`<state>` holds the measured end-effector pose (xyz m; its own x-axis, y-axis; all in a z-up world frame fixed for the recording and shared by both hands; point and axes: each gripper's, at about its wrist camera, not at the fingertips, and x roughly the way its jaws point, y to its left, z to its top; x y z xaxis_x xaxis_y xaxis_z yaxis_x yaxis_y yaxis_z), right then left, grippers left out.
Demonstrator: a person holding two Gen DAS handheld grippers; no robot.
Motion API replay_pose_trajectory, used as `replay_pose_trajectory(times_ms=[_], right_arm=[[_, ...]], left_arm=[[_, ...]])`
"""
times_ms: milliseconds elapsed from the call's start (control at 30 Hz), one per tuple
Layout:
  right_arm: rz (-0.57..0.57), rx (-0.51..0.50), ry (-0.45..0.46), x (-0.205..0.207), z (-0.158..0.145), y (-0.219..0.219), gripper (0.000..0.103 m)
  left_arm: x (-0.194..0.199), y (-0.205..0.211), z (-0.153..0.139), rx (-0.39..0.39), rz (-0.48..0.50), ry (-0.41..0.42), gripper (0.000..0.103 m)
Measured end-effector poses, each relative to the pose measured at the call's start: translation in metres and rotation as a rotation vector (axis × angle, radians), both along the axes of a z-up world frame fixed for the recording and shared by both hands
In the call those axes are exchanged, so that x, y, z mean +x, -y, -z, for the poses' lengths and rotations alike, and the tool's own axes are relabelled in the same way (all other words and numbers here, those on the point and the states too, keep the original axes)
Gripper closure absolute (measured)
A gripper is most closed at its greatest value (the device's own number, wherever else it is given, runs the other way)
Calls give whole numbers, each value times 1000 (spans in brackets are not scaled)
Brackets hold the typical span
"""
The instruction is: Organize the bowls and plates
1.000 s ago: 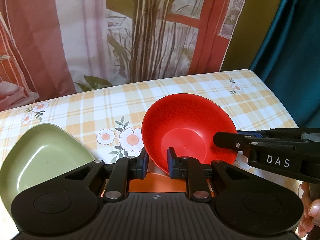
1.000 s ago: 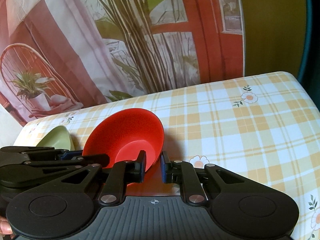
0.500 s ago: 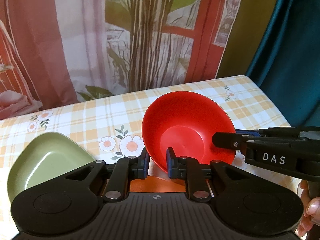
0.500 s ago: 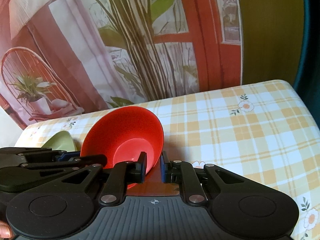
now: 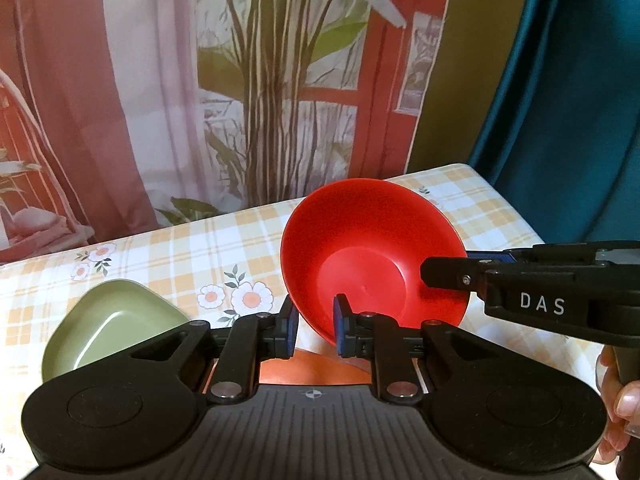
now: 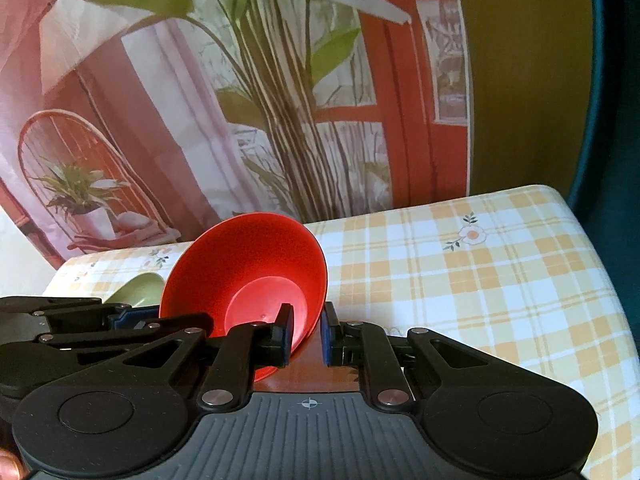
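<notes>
Both grippers, left gripper (image 5: 314, 330) and right gripper (image 6: 306, 334), are clamped on the rim of a tilted red bowl (image 5: 370, 256), lifted above the checked table (image 6: 480, 280); best levelled together before lowering near the green dish (image 5: 112, 320)

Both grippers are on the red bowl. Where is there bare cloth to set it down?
Bare checked tablecloth spreads right of the red bowl, out to the table's far and right edges. Left is crowded: the green dish lies there, with only a strip of flowered cloth between it and the bowl.
</notes>
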<state>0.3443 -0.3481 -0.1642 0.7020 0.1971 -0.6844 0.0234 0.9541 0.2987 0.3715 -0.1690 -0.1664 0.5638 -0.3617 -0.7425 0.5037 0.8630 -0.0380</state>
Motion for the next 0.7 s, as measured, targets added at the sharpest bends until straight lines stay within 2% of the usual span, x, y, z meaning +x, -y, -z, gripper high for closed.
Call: replay_pose_trajectory(times_ms=[700], right_arm=[[-25, -30, 9, -77, -29, -28, 90]], left_arm=[[-77, -31, -25, -22, 1, 25, 81]])
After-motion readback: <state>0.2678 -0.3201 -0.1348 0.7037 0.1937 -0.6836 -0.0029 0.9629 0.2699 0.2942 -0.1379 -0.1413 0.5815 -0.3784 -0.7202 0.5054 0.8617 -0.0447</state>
